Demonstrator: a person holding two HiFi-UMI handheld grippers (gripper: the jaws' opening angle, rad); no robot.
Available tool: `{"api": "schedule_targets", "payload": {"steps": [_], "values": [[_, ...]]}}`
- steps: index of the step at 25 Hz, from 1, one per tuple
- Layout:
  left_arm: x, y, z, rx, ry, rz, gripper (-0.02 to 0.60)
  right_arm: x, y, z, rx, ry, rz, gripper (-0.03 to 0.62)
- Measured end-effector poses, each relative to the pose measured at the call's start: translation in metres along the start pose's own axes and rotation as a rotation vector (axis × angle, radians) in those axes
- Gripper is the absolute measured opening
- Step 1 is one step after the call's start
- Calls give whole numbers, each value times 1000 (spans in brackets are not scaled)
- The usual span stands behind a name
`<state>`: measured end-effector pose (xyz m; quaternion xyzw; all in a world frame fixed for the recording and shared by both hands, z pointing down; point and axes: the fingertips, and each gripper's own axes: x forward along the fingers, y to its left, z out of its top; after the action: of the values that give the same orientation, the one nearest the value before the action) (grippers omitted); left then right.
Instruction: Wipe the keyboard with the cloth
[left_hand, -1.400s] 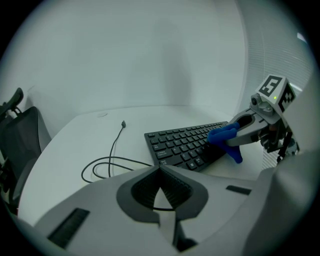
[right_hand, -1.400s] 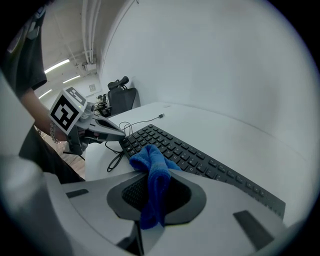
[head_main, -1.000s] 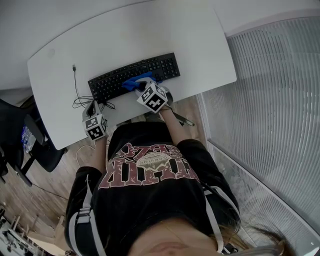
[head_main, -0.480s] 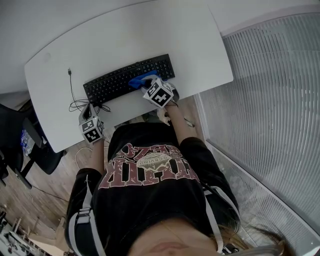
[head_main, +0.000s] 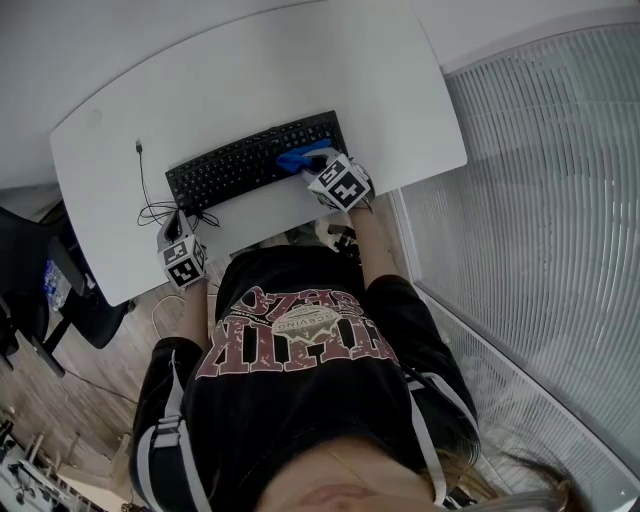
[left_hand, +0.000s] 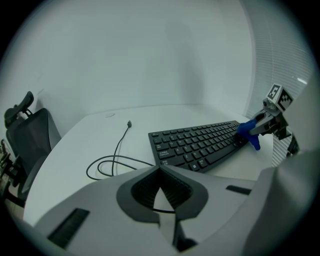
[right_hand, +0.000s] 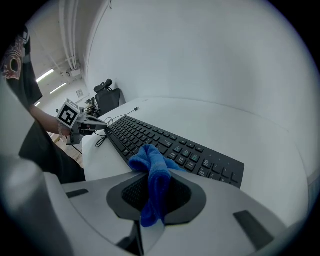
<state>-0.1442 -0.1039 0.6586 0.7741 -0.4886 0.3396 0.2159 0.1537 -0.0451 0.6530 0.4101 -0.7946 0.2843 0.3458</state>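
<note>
We grip the blue microfibre cloth tight between the jaws of the right gripper. Its bunched end rests on the black keyboard at the 3 o'clock end. Our left gripper, jaws closed on nothing, hangs at the keyboard's 7 o'clock, near the looped cable on the white desk.

Big upside-down lettering on the shirt seems unreadable.
</note>
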Motion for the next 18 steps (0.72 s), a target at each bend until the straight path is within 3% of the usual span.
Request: {"api": "schedule_targets", "payload": {"steps": [5, 18], "values": [[-1, 0, 0, -3, 1, 3, 29, -8, -5, -5, -2, -9, -27, 64], [-5, -3, 3, -11, -2, 11, 29, -49, -56, -45, 161, -42, -169, 64]]}}
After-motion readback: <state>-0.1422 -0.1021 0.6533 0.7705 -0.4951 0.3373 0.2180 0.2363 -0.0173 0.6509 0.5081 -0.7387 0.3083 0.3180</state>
